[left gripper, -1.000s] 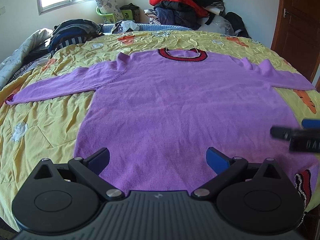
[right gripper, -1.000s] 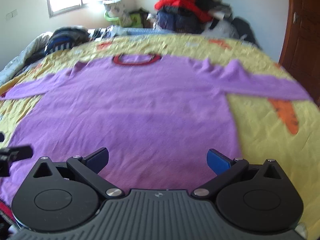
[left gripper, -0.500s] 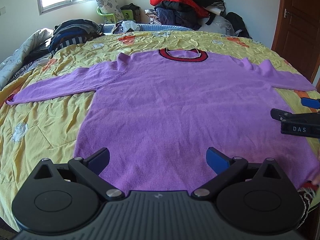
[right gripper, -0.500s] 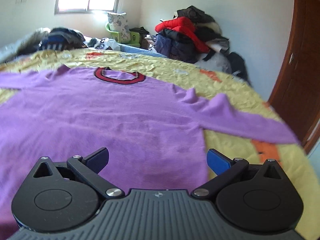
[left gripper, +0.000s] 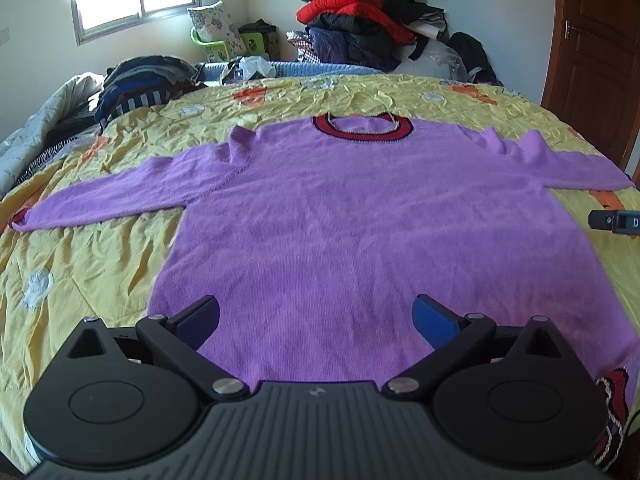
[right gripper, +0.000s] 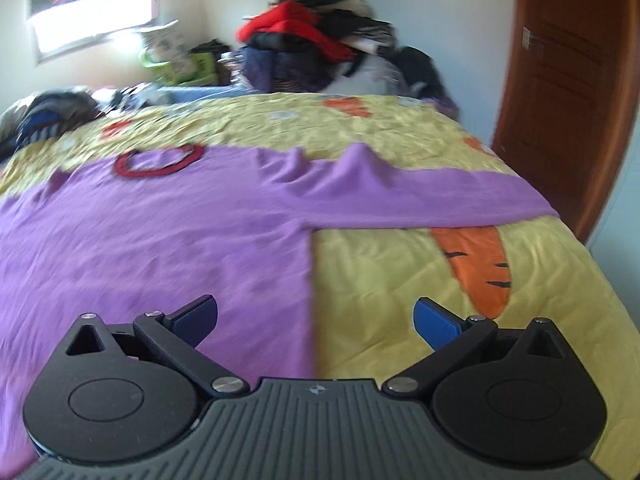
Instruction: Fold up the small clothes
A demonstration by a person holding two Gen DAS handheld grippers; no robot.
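A purple sweater (left gripper: 360, 232) with a red and black collar (left gripper: 362, 128) lies flat on the yellow bedspread (left gripper: 92, 272), both sleeves spread out. My left gripper (left gripper: 316, 316) is open and empty above the sweater's hem. My right gripper (right gripper: 315, 314) is open and empty over the sweater's right side edge (right gripper: 308, 280), below the right sleeve (right gripper: 440, 196). The right gripper also shows at the right edge of the left wrist view (left gripper: 618, 221).
A pile of clothes (left gripper: 372, 36) is stacked against the far wall. More clothes (left gripper: 136, 88) lie at the bed's far left. A brown door (right gripper: 560, 100) stands at the right. The bed's right edge (right gripper: 592, 256) is close to my right gripper.
My right gripper has moved right and away, from over the sweater's body to its right side edge. My left gripper has stayed nearly still.
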